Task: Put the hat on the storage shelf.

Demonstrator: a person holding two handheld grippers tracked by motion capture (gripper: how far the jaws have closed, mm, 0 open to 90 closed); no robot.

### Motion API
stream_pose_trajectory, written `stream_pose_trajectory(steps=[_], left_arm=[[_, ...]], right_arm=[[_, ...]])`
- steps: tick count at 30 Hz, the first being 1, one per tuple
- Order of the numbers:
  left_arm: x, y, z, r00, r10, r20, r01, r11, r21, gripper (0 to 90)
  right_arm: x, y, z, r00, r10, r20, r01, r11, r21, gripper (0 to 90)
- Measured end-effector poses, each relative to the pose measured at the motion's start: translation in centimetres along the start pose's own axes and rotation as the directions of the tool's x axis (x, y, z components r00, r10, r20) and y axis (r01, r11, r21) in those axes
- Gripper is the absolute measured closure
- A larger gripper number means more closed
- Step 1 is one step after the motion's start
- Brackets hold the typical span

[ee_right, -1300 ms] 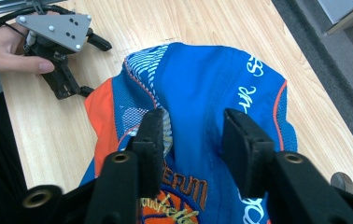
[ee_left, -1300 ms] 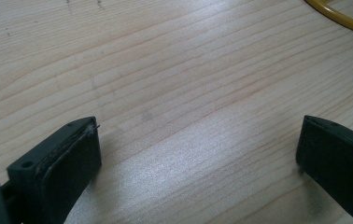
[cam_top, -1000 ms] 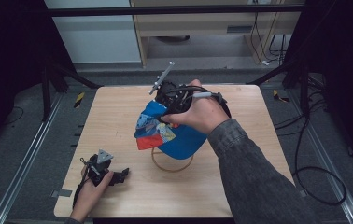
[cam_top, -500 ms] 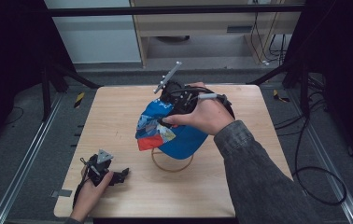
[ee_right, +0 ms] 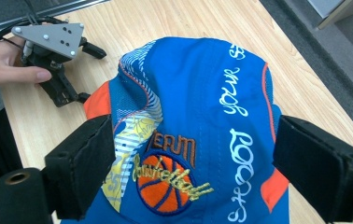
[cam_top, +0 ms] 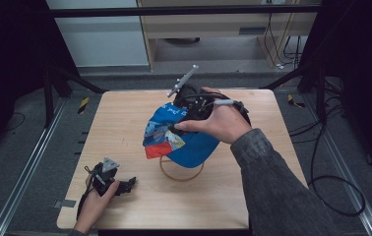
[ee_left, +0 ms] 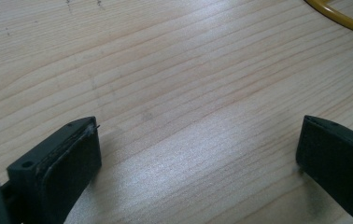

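The right gripper view showed the right gripper (ee_right: 184, 172), its jaws just opening, wide over the cap (cam_top: 186, 135) above the ring (cam_top: 181, 169), while the left gripper (cam_top: 110, 179) rested open on the table (cam_top: 125, 123).

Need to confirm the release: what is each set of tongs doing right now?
Left tongs: open, nothing between them, over the bare wooden table.
Right tongs: open, just opened, straddling the blue fabric basketball cap.

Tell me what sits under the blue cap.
Under the blue cap a yellow ring lies on the wooden table, its front arc showing. The cap covers the ring's far part and whatever holds the cap up.
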State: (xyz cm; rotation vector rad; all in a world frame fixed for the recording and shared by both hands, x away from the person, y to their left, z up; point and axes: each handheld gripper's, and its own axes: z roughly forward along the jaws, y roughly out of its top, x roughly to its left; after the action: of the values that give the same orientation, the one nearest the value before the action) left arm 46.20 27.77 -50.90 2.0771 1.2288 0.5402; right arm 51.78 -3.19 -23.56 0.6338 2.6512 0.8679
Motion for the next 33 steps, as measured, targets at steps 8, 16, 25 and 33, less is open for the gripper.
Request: stream_pose_trajectory(steps=[8,16,25,33], left_arm=[[0.0,0.0,0.0,1.0,0.001,0.0,-0.001,1.0,0.0,0.0],[0.0,0.0,0.0,1.0,0.0,0.001,0.0,1.0,0.0,0.0],[0.0,0.0,0.0,1.0,0.002,0.002,-0.002,1.0,0.003,0.0],[0.0,0.0,0.0,1.0,0.006,0.004,-0.006,1.0,0.005,0.0]], right_arm=[[-0.2,-0.5,-0.2,0.9999,0.012,0.006,-0.012,1.0,-0.012,9.5],[-0.6,-1.3,-0.5,0.9994,0.034,0.008,-0.034,0.999,-0.024,8.3],[-1.2,-2.4,-0.9,0.9984,0.056,0.009,-0.055,0.997,-0.045,7.7],[-1.5,-3.3,-1.4,0.9982,0.059,0.011,-0.058,0.996,-0.064,7.3]])
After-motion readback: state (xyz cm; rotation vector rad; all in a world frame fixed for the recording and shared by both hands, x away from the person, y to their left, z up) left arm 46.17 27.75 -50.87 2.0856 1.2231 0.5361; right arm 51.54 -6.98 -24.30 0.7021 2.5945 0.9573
